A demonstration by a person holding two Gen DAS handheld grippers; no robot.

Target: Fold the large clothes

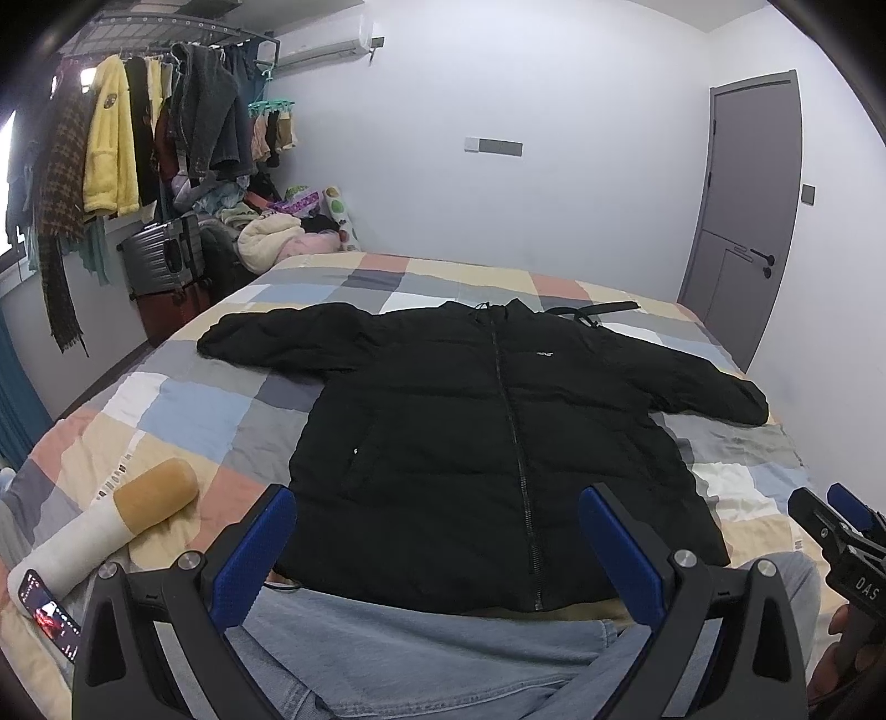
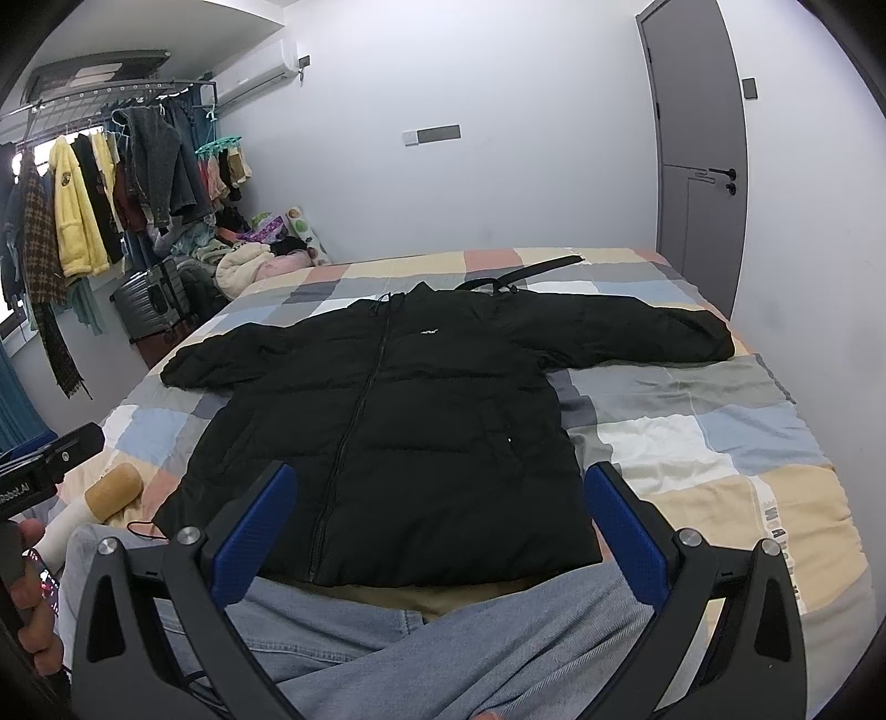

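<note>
Black jacket [image 1: 498,443] lies flat, sleeves spread, on the bed [image 1: 183,404]; both grippers [image 1: 437,531] [image 2: 437,515] gape, empty.

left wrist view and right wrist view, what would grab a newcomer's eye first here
A black puffer jacket lies flat, zipped, sleeves spread, in the middle of the patchwork checked bedspread. Both grippers hover open over its hem with nothing between their blue pads: the left gripper and the right gripper. At the far left, a yellow fleece robe stands out on a crowded clothes rack.
</note>
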